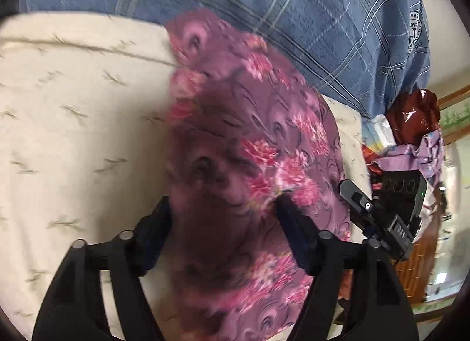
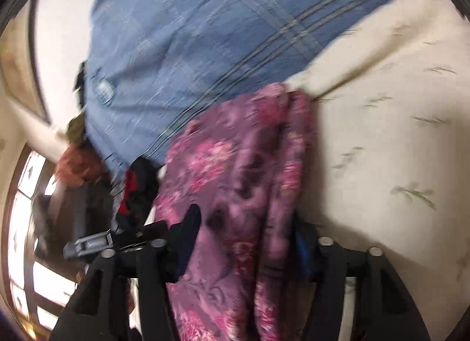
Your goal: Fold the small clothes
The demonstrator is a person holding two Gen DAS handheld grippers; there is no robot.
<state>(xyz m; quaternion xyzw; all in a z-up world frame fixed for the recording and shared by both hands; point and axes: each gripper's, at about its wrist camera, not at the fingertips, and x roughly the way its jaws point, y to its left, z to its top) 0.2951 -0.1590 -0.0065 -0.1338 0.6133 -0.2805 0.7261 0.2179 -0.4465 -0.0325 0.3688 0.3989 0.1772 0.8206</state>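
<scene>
Left wrist view, left to right. Cream bedsheet [image 1: 73, 123] with sparse leaf print, wrinkled, filling the left half. Left gripper [image 1: 224, 217] low in frame, jaws spread wide, purple floral garment [image 1: 246, 141] running up between them. Right finger touching or tucked under the cloth edge; left finger beside it, contact unclear through blur. No pinch evident. Blue plaid shirt [image 1: 293, 18] of the person across the top, garment's far end reaching toward it. Further right, right gripper [image 1: 382, 211] seen from outside, near the garment's right edge. Beyond it, a heap of other clothes [image 1: 411, 141], lilac and dark red, apparently unfolded.

Right wrist view, left to right. Window and wooden trim at far left, blurred. Dark and red cloth [image 2: 132, 191] bunched below the shirt. Right gripper [image 2: 246, 232]: jaws apart, garment [image 2: 235, 182] draped thickly between; right finger mostly hidden by cloth, so grip not readable. Garment gathered in long lengthwise pleats, not flat. Sheet [image 2: 382, 150] at right.

Progress, judged: early to middle. Garment on the bed, elongated, possibly doubled lengthwise, edges not squared. Left to do: flatten, cross-fold, set aside, then the waiting heap. Heavy motion blur throughout.
</scene>
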